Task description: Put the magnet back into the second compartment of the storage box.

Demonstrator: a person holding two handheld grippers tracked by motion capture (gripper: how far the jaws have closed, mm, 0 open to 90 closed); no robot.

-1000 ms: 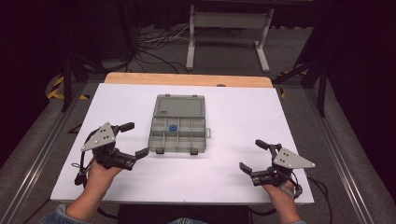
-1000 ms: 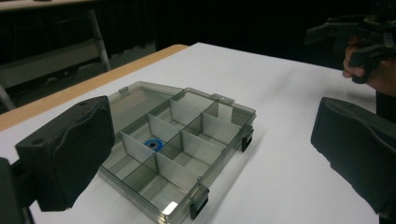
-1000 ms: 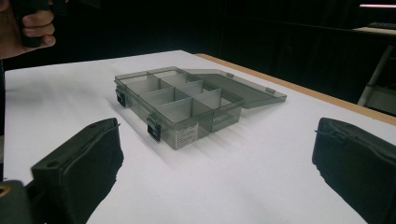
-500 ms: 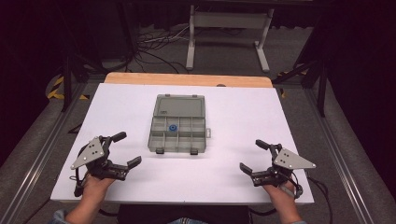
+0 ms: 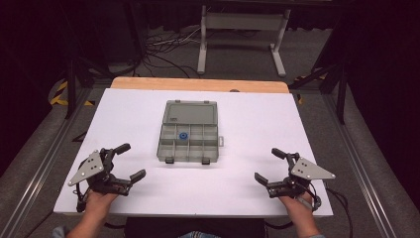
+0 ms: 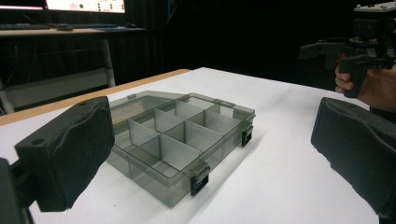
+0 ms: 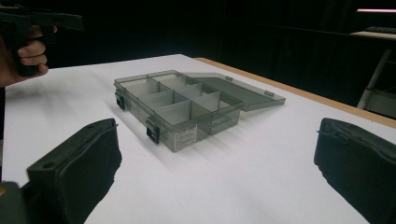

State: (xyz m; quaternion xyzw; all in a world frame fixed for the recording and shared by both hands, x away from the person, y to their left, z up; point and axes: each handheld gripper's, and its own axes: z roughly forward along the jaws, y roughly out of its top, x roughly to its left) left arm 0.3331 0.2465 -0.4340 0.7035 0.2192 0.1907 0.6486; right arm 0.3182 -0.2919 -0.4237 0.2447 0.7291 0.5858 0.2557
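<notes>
Dark room, white table sitting under the high camera. Smoky grey compartment box is lying mid-table, lid folded flat open toward the far edge, small blue part sitting in one compartment. Left gripper and right gripper are hovering near the front corners, both with jaws spread wide, holding nothing, well apart from the box.

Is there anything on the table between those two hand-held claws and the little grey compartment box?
Nothing visible. Bare white table lies between the open left gripper, the open right gripper and the compartment box, whose lid is laid back, away from the person.
</notes>
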